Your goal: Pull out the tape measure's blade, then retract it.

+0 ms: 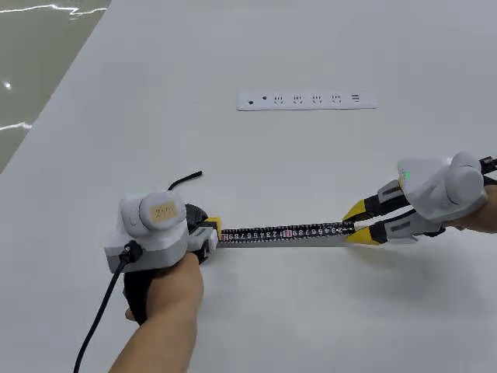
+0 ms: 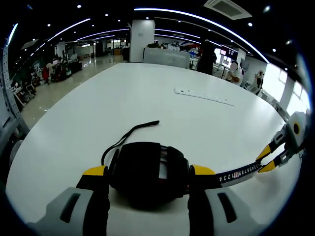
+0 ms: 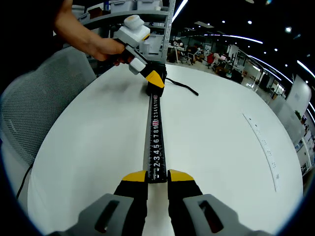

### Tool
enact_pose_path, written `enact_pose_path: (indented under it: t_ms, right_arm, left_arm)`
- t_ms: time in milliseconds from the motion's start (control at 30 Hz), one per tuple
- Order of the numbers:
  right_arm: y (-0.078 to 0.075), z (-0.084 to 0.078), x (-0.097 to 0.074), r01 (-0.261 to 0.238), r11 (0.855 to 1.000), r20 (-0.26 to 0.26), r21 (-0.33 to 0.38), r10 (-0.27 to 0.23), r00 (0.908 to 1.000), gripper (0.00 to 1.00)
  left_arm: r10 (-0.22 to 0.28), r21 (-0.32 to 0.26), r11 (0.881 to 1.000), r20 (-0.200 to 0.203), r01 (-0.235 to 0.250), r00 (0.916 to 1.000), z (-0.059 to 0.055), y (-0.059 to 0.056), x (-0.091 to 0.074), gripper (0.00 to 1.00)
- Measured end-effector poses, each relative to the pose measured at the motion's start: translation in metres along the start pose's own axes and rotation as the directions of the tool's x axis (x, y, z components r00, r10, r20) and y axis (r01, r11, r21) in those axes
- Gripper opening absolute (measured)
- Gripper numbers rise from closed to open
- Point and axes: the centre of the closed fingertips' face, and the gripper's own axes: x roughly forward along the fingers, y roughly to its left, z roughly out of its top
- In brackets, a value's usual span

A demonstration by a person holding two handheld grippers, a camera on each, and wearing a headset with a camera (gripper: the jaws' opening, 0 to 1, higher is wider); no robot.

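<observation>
Anchor: left hand-held gripper (image 2: 147, 173) clamps black tape measure case (image 2: 145, 162) on white desk (image 1: 311, 47); right hand-held gripper (image 3: 157, 178) pinches numbered steel blade (image 3: 155, 132) at tip, taut.

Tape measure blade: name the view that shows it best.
The right gripper view: the blade runs straight up the picture, numbers readable, from the right claw to the case. The head view shows the blade sideways and smaller; the left gripper view, a short stretch.

Head view: high, down onto desk (image 1: 233, 47). Left gripper view low, facing far; right low, facing left along shared blade (image 3: 156, 142).
</observation>
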Motion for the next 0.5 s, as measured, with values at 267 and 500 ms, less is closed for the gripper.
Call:
enact_pose_path:
  t_ms: [267,500]
  right_arm:
    - [0.0009,0.0034,-0.0004,-0.001,1.000,0.005,0.003,0.001,1.0000,0.14]
    - [0.0010,0.0043,-0.0001,-0.001,1.000,0.005,0.003,0.001,1.0000,0.14]
  left_arm:
    - [0.003,-0.001,1.000,-0.002,-0.003,1.0000,-0.0005,0.0014,0.0010,0.61]
    - [0.006,-0.006,1.000,-0.002,-0.006,1.0000,-0.0006,-0.0006,-0.0023,0.61]
